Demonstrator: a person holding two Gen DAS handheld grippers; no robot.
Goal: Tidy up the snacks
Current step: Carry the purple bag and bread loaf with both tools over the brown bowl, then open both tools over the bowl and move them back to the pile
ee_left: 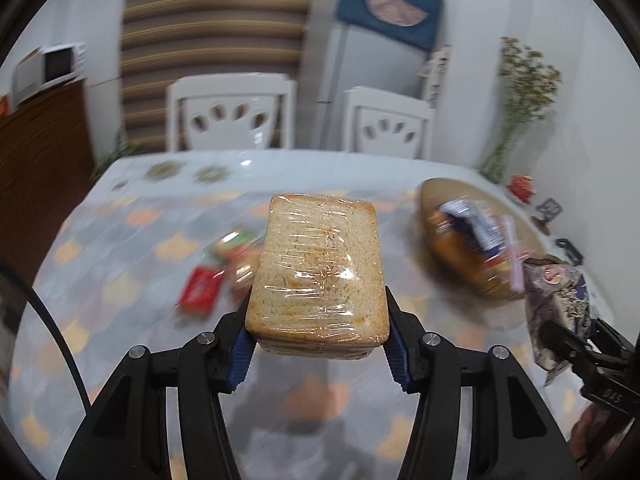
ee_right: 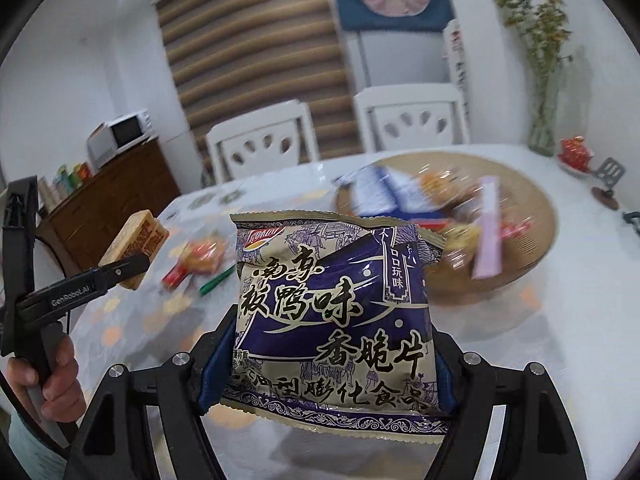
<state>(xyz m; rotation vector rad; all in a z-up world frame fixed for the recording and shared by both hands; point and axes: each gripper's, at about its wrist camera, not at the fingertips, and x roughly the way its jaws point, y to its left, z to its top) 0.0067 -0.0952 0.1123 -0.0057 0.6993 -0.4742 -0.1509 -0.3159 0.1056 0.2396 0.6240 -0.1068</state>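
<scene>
Snacks mid-sort: left gripper (ee_left: 318, 344) clamps wrapped bread (ee_left: 318, 272), right gripper (ee_right: 326, 376) clamps a crisp bag (ee_right: 336, 316), both aloft; basket (ee_right: 536, 216) partly filled; packets (ee_left: 200, 290) remain on counter (ee_left: 120, 248).

Both grippers, left gripper (ee_left: 318, 336) and right gripper (ee_right: 326, 364): black linkage arms, silver pivot screws, ribbed blue finger pads (ee_left: 240, 360), white "GenRobot.AI" side lettering, black cable, bare-skinned hand (ee_right: 48, 376).

White chairs (ee_left: 228, 112), microwave (ee_right: 126, 132), vase (ee_right: 542, 120)
</scene>
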